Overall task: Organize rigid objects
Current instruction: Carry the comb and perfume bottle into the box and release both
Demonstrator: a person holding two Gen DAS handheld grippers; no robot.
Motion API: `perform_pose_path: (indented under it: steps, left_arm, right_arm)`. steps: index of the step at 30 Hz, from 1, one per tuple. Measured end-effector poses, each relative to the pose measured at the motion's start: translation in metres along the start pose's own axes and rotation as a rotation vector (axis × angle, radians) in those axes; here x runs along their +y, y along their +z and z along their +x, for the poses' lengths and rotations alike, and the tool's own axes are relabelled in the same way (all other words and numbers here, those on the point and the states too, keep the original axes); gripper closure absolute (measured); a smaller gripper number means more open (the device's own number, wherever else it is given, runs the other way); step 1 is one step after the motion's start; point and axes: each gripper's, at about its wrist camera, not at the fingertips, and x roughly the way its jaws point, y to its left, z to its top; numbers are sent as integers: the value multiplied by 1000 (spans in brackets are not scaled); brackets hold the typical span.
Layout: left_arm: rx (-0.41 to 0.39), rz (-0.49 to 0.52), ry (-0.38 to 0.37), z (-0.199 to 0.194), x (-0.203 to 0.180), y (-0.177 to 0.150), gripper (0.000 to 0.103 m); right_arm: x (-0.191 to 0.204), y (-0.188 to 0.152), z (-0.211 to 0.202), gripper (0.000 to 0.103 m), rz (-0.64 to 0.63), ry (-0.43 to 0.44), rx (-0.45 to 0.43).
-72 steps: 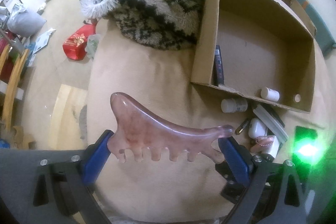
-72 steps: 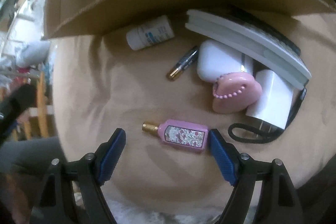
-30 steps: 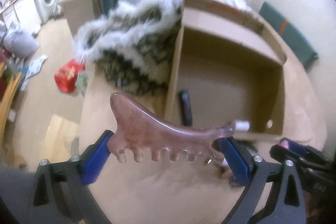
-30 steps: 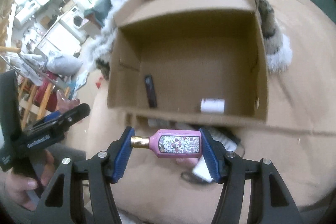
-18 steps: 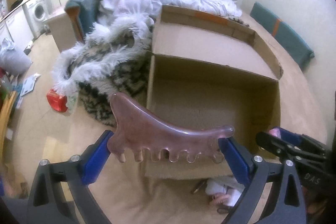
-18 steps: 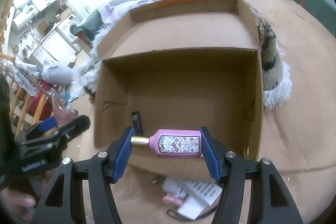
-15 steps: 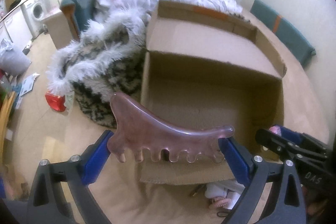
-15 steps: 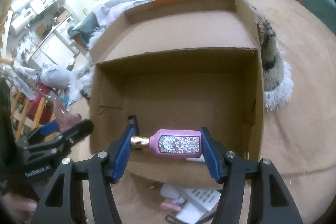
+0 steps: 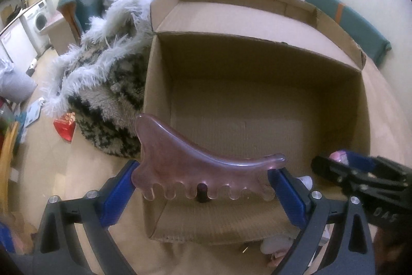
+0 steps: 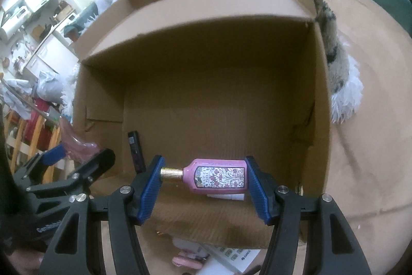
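Over the open cardboard box (image 10: 319, 84), left gripper (image 9: 203, 187) pinching a pink comb (image 9: 180, 161) end to end, right gripper (image 10: 203, 179) clamped on a pink perfume bottle (image 10: 219, 177) lengthwise, both apparently poised for dropping inside.

The pink bottle (image 10: 217, 176) clamped between the right gripper's (image 10: 203, 182) pads bears a floral label reading "GUCCI" with "FLORA" beneath it. Below that gripper, the white remote (image 10: 231, 255) shows blue lettering that looks like "GREE". In the left view, the right gripper's black body carries white letters "DAS", cut off. On the left gripper (image 10: 65, 166), the white print is too blurred to read.
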Motion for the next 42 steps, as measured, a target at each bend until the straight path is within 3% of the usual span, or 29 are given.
perform_pose_path:
  steps: [12, 17, 20, 23, 30, 33, 35, 40, 42]
  left_arm:
    - [-61, 51, 44, -2, -8, 2, 4]
    - [-141, 96, 1, -20, -18, 0, 4]
    - [-79, 69, -40, -9, -18, 2, 4]
    - [-30, 43, -25, 5, -14, -1, 4]
    - [0, 48, 2, 15, -15, -7, 4]
    - [4, 47, 7, 14, -14, -8, 1]
    - [2, 57, 6, 13, -16, -8, 1]
    - [15, 52, 23, 13, -15, -8, 1]
    - [18, 46, 16, 12, -14, -9, 1]
  right_arm:
    - [-9, -1, 13, 37, 34, -13, 35]
    - [-10, 0, 10, 37, 44, -13, 19]
    - [-13, 0, 9, 37, 54, -25, 20]
    - [-17, -2, 12, 37, 77, -12, 36]
    - [-15, 0, 14, 37, 69, -32, 38]
    - [-20, 0, 12, 37, 108, 4, 33]
    - [-22, 2, 11, 34, 132, 34, 27]
    - [-23, 5, 4, 8, 149, 57, -1]
    - [-22, 6, 2, 7, 149, 61, -6]
